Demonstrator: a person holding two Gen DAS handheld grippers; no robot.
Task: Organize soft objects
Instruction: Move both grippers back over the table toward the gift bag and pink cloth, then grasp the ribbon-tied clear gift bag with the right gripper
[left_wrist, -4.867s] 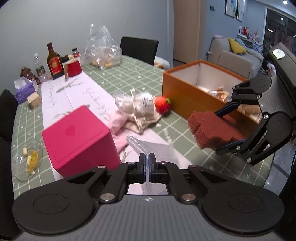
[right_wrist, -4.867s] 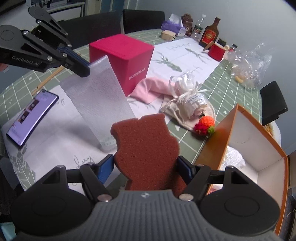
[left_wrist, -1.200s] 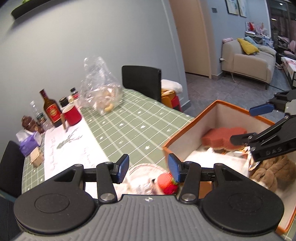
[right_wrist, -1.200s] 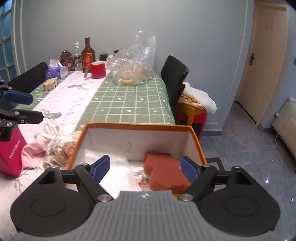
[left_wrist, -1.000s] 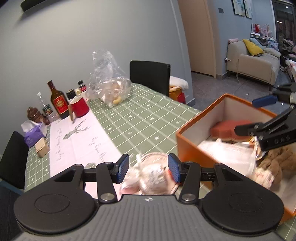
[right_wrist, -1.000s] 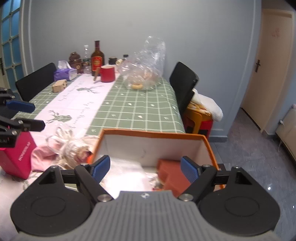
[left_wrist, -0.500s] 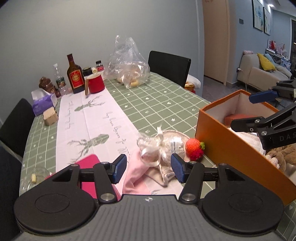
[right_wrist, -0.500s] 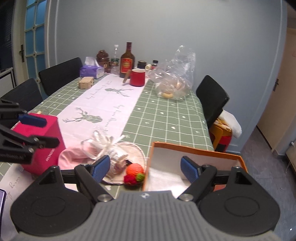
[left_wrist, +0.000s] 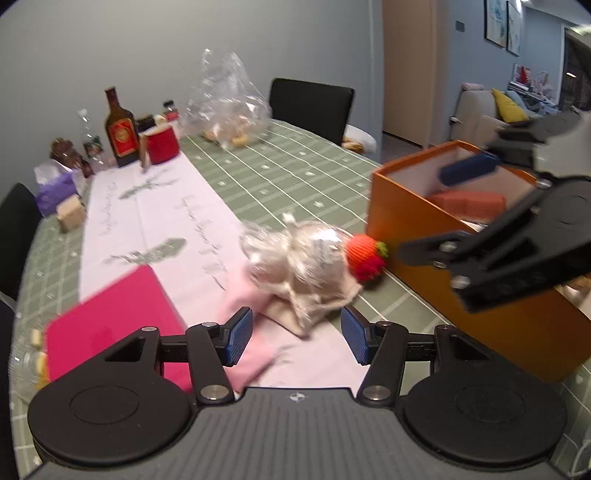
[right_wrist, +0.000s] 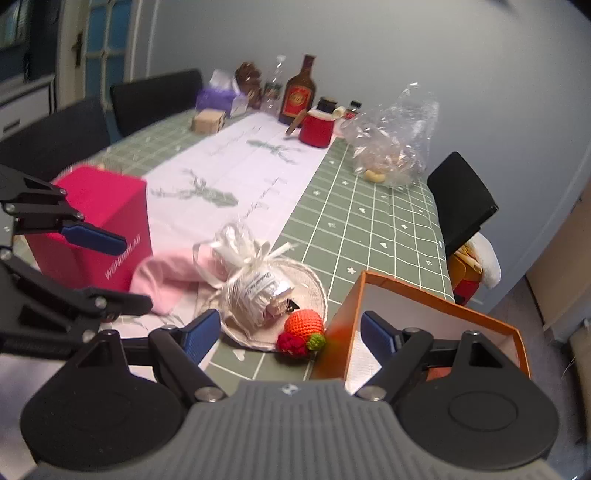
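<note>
Jaws gaping wide and empty, both grippers are angling down toward the clutter beside the orange box (left_wrist: 413, 225) — the left gripper (left_wrist: 296, 335) is facing the cellophane bundle (left_wrist: 303, 258) straight ahead, while the right gripper (right_wrist: 290, 334) is hanging over the crocheted strawberry (right_wrist: 301, 328) touching the box's near corner.

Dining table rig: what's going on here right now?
A person is sorting soft items into the orange box. Both grippers are open and empty: the left gripper faces the wrapped bundle and pink cloth, the right gripper the crocheted strawberry beside the box. A reddish sponge lies inside the box.
</note>
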